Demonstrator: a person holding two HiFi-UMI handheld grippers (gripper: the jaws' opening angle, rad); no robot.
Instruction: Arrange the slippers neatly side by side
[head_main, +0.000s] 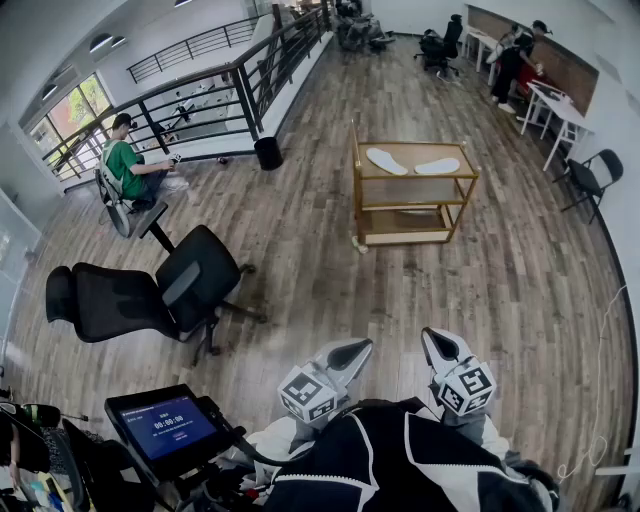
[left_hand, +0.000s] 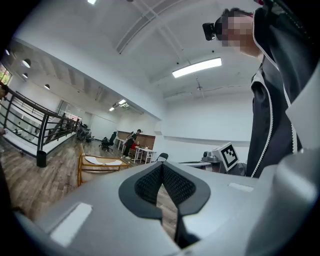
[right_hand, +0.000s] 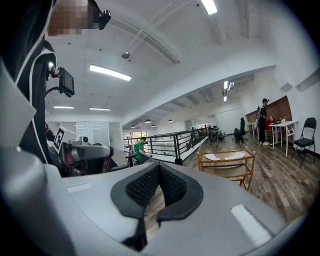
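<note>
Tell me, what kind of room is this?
Probably a big open office on an upper floor. There is a black office chair, white desks by the far wall, and a metal railing along the open edge.

Open office — swivel chairs (head_main: 160, 290), desks (head_main: 560, 105).
</note>
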